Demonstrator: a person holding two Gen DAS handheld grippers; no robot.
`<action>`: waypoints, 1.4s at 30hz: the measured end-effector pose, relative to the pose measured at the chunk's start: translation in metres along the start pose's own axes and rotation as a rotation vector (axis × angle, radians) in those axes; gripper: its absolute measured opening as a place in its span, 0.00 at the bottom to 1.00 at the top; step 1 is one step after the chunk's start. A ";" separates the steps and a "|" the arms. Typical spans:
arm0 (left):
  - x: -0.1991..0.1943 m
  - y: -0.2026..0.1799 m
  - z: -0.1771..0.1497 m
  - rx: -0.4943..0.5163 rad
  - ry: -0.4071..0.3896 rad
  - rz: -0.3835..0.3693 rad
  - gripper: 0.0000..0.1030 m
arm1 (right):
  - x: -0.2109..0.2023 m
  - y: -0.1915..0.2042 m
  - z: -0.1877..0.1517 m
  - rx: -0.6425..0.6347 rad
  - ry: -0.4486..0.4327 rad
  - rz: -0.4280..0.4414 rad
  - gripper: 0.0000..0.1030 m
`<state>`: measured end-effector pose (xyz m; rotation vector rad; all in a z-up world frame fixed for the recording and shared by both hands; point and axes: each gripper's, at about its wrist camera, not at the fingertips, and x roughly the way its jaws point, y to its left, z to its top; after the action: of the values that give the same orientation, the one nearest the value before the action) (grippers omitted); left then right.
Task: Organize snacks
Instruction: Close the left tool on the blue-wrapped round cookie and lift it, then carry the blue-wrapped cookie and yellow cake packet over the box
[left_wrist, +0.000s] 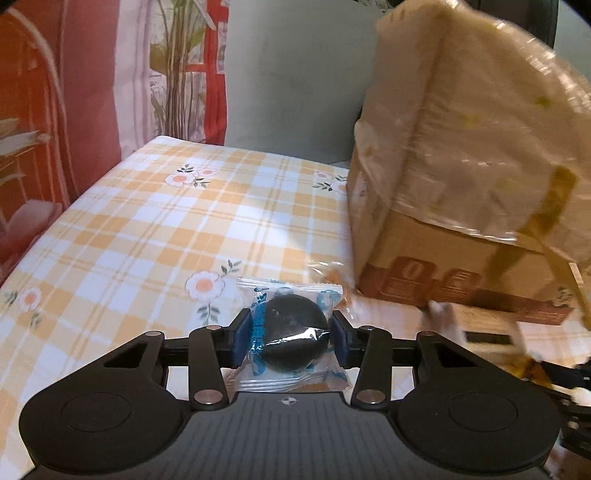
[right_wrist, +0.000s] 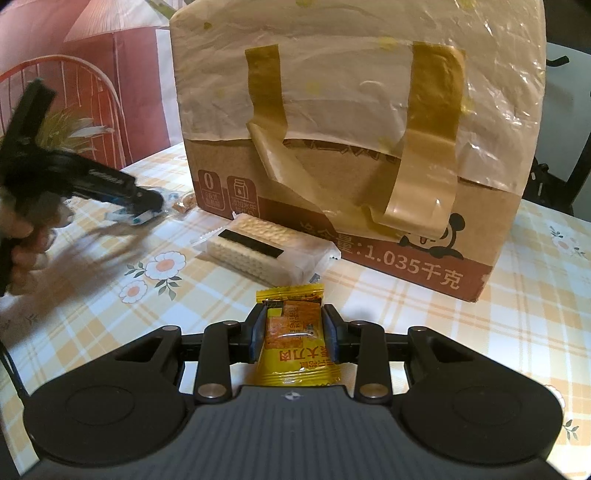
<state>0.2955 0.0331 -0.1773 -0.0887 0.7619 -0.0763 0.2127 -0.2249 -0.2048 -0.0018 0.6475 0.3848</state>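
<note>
My left gripper (left_wrist: 291, 334) is shut on a clear-and-blue packet holding a dark round cookie (left_wrist: 293, 338), held above the checked tablecloth. My right gripper (right_wrist: 293, 334) is shut on a yellow snack packet (right_wrist: 291, 343) with red print. A taped cardboard box (right_wrist: 369, 147) covered in plastic stands just beyond it; it also shows in the left wrist view (left_wrist: 461, 166) at the right. A wrapped pack of pale wafers (right_wrist: 258, 251) lies at the box's foot. The left gripper appears in the right wrist view (right_wrist: 144, 206), blurred, at the left.
A small brown snack in clear wrap (right_wrist: 184, 203) lies by the box's left corner; it also shows in the left wrist view (left_wrist: 332, 277). The yellow checked cloth with flowers (left_wrist: 147, 229) covers the table. A red patterned curtain (left_wrist: 55, 110) hangs behind.
</note>
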 end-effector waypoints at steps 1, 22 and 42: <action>-0.006 -0.001 -0.002 -0.010 -0.004 -0.009 0.45 | 0.000 0.000 0.000 0.001 0.000 0.000 0.33; -0.054 -0.056 -0.037 0.124 -0.026 -0.146 0.45 | -0.005 0.008 -0.002 -0.020 -0.001 -0.001 0.33; -0.132 -0.100 0.095 0.261 -0.418 -0.249 0.46 | -0.111 -0.001 0.111 -0.032 -0.412 0.078 0.33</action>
<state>0.2624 -0.0482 -0.0081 0.0499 0.3156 -0.3810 0.1974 -0.2513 -0.0514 0.0708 0.2346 0.4550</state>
